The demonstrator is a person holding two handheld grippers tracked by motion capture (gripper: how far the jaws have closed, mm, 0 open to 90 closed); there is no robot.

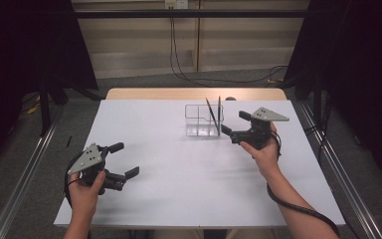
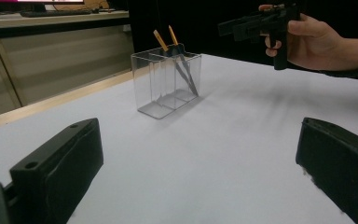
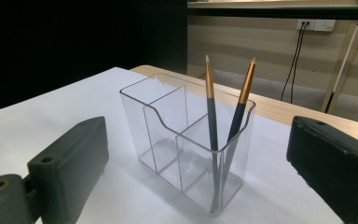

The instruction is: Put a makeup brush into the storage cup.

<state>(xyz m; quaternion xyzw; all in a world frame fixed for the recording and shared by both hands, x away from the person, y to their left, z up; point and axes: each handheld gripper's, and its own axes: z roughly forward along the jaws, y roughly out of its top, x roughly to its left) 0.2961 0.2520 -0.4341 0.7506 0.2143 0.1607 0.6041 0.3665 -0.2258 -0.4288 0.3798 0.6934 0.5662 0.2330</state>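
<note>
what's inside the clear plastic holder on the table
Two pens with gold upper ends stand tilted in one end compartment of the clear holder. The other compartments look empty. Nothing is hidden, since the walls are see-through.

clear organizer point(image 3: 168, 140) | upright, table's far side | two dark gold-tipped pens point(image 3: 212, 121) leaning inside

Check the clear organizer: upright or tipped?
Upright. The clear organizer stands flat on the white table, with two pens leaning in one end compartment.

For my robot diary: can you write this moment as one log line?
left gripper: open, low, idle | right gripper: open, beside clear holder | two pens: standing in end compartment
</note>
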